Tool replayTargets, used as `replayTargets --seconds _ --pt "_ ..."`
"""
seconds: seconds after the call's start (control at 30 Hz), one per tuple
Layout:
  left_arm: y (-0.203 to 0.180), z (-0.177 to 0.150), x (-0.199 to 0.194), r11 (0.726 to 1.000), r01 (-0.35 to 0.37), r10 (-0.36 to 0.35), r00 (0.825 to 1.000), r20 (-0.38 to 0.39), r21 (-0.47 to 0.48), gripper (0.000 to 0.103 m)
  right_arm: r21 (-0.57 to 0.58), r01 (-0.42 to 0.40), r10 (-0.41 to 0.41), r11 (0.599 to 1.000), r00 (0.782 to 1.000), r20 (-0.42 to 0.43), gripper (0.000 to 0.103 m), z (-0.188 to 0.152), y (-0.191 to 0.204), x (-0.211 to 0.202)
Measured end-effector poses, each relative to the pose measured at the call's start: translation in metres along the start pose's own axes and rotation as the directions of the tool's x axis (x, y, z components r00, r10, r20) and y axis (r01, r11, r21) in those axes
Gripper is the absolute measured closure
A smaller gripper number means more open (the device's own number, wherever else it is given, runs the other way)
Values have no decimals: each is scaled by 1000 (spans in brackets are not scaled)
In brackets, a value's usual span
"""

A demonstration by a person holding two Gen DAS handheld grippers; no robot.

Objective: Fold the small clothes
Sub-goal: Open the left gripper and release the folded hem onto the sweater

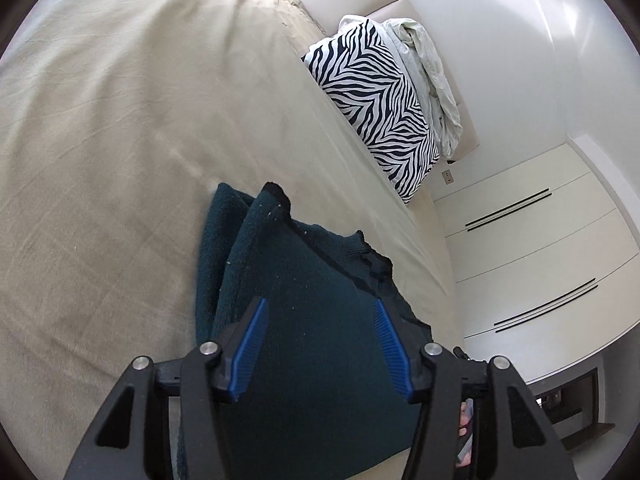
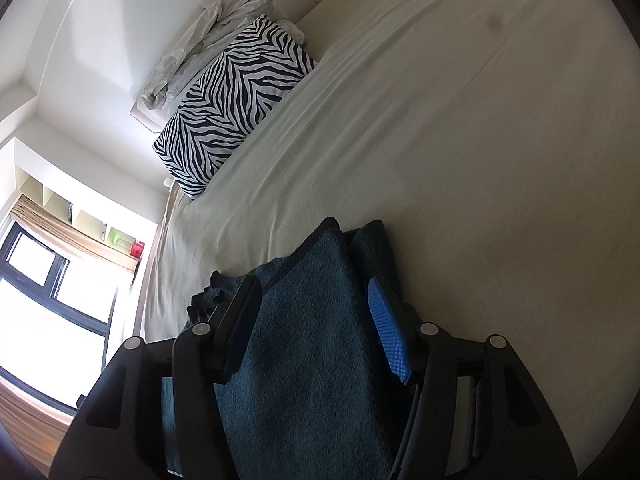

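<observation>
A dark teal knitted garment [image 1: 304, 312] lies folded in layers on the beige bed sheet [image 1: 120, 140]. It also shows in the right wrist view [image 2: 312, 340]. My left gripper [image 1: 318, 304] is open, its blue-padded fingers [image 1: 256, 332] spread wide over the garment's top layer, holding nothing. My right gripper [image 2: 316, 300] is open too, its fingers [image 2: 386, 320] astride a raised fold of the same garment. The garment's near part is hidden under both grippers.
A zebra-striped pillow [image 1: 380, 108] and a crumpled pale cloth [image 1: 428, 64] lie at the bed's head; both show in the right wrist view [image 2: 232, 100]. White wardrobe doors [image 1: 532, 248] stand beside the bed. A window [image 2: 48, 288] is at the left.
</observation>
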State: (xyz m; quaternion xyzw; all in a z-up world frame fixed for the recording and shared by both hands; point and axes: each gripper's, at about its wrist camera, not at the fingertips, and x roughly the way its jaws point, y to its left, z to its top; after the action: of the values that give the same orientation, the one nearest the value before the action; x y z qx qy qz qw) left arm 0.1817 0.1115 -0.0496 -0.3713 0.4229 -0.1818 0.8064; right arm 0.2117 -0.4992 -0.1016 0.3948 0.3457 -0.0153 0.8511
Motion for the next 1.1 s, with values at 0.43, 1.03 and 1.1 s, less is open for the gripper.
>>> replayTargets --seconds 0.43,1.03,1.1 --pt "21 -73 -31 971 -206 202 978 46 124 46 -253 87 -92 963 996 -9 48 -90 18 -70" --pt "11 -84 -20 912 -320 316 947 57 255 94 -303 188 -199 934 980 -5 48 -99 10 -84" --pt "8 -85 -22 908 -323 317 946 65 268 95 -324 198 -214 925 977 -12 50 -101 10 -82"
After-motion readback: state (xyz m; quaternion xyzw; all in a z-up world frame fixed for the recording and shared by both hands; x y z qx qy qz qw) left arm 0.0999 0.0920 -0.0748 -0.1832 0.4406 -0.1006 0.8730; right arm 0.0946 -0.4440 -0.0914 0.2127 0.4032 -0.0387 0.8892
